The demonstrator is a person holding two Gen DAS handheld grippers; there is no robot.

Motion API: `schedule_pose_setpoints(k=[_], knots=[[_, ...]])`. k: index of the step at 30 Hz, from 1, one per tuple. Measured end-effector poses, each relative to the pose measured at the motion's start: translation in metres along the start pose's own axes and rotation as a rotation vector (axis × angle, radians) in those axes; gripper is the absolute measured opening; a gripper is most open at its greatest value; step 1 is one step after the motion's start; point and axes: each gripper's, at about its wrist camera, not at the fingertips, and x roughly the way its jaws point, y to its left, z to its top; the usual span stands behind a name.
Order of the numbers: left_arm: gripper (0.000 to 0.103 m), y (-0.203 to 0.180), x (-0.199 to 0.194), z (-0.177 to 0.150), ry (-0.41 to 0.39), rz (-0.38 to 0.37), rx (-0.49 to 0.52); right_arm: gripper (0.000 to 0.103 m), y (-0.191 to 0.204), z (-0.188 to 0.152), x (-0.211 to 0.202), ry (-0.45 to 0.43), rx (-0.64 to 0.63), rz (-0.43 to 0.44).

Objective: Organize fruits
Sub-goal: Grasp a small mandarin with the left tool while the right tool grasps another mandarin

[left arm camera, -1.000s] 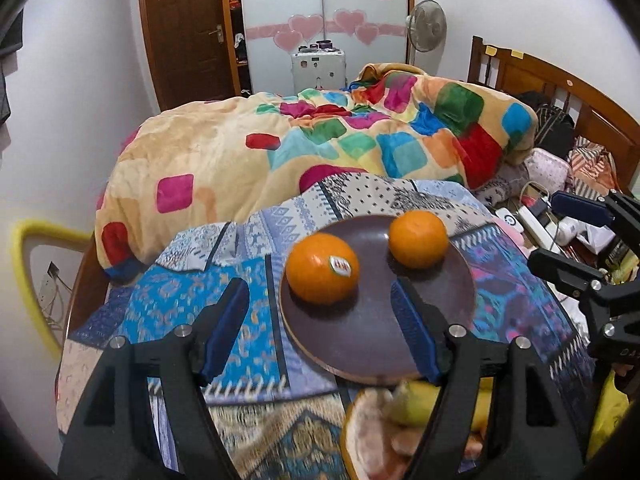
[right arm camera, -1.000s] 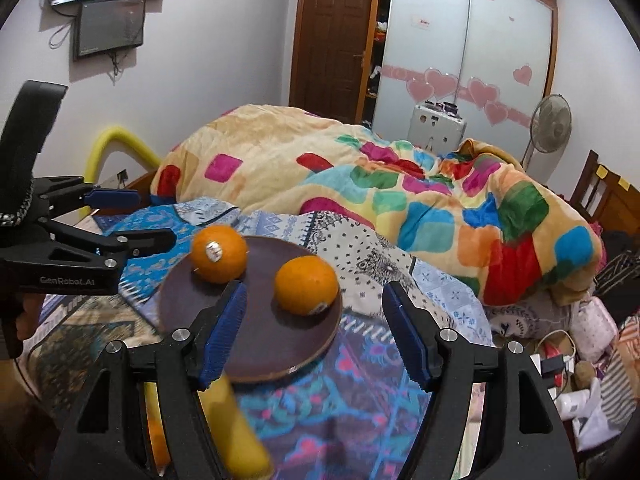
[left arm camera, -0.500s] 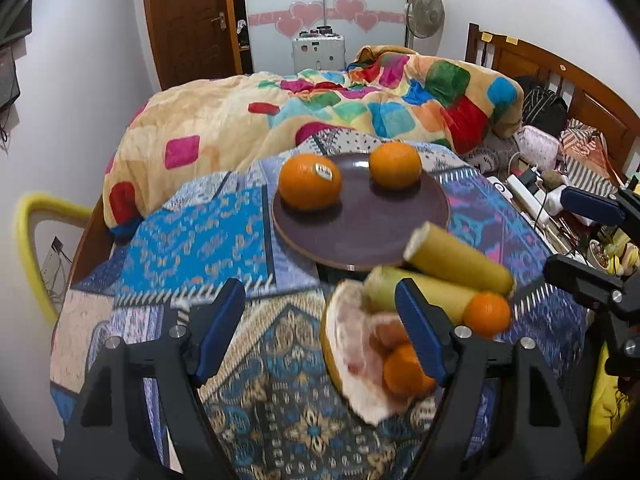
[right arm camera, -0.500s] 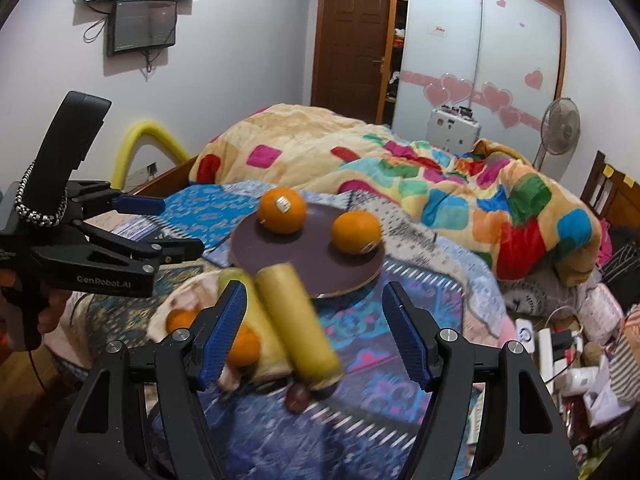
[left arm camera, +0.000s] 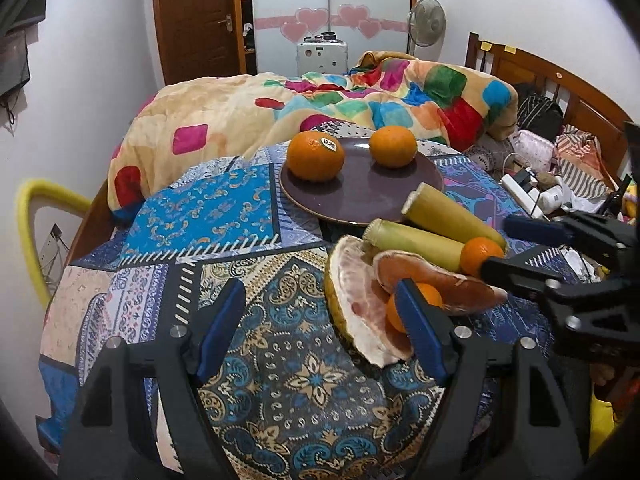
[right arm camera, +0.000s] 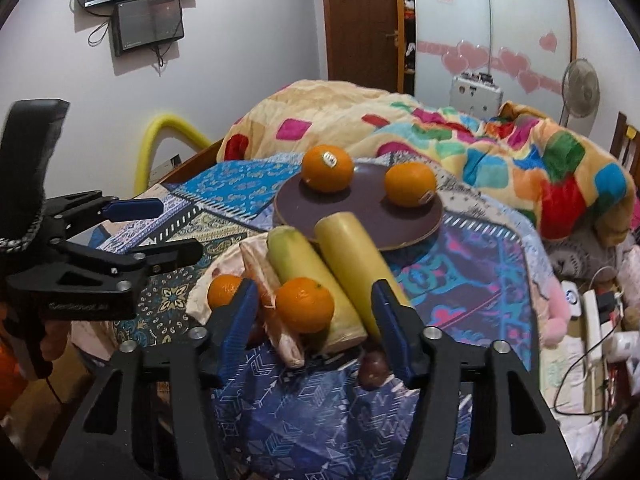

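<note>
Left wrist view: the left gripper (left arm camera: 322,330) hangs open and empty at bottom centre; two oranges (left arm camera: 316,156) sit on the plate (left arm camera: 360,200) at upper centre. Right wrist view: the right gripper (right arm camera: 314,330) gapes empty before a fruit pile (right arm camera: 304,304) at centre.

Both grippers are matte black plastic frames. On the left gripper (left arm camera: 322,326) each of the jaws carries a blue ribbed pad, with a silver screw head behind each pad and another farther back on each arm. The right gripper (right arm camera: 314,322) has the same blue pads and silver screws. Behind the left gripper's jaws, its side bears faint embossed lettering, and a beaded strap hangs over its handle.
</note>
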Motion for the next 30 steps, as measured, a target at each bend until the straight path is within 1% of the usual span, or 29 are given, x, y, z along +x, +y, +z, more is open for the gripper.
schedule_pose_setpoints(k=[3, 4, 5, 6, 12, 17, 21, 29, 30], knots=[[0.077, -0.003, -0.001, -0.003, -0.002, -0.012, 0.005, 0.042, 0.001, -0.002, 0.006, 0.014, 0.003, 0.005], [0.077, -0.005, -0.001, -0.003, 0.000, -0.013, 0.008, 0.036, 0.001, -0.003, 0.009, 0.021, 0.005, 0.015], [0.077, -0.006, 0.000, -0.004, 0.002, -0.013, 0.008, 0.033, 0.001, -0.003, 0.010, 0.026, 0.009, 0.026], [0.077, -0.007, 0.000, -0.004, 0.004, -0.014, 0.007, 0.032, 0.000, -0.003, 0.011, 0.030, 0.017, 0.038], [0.077, -0.015, 0.004, -0.011, 0.027, -0.045, 0.006, 0.031, -0.002, -0.007, 0.001, 0.012, 0.038, 0.032], [0.077, -0.028, 0.008, -0.015, 0.040, -0.061, 0.024, 0.031, -0.007, -0.010, -0.014, -0.002, 0.035, -0.004], [0.068, -0.034, 0.015, -0.016, 0.051, -0.072, 0.025, 0.031, -0.013, -0.013, -0.025, -0.008, 0.037, -0.028], [0.043, -0.043, 0.023, -0.016, 0.062, -0.123, 0.023, 0.031, -0.025, -0.021, -0.033, -0.002, 0.051, -0.060], [0.043, -0.043, 0.023, -0.016, 0.062, -0.128, 0.017, 0.031, -0.026, -0.021, -0.033, -0.003, 0.052, -0.062]])
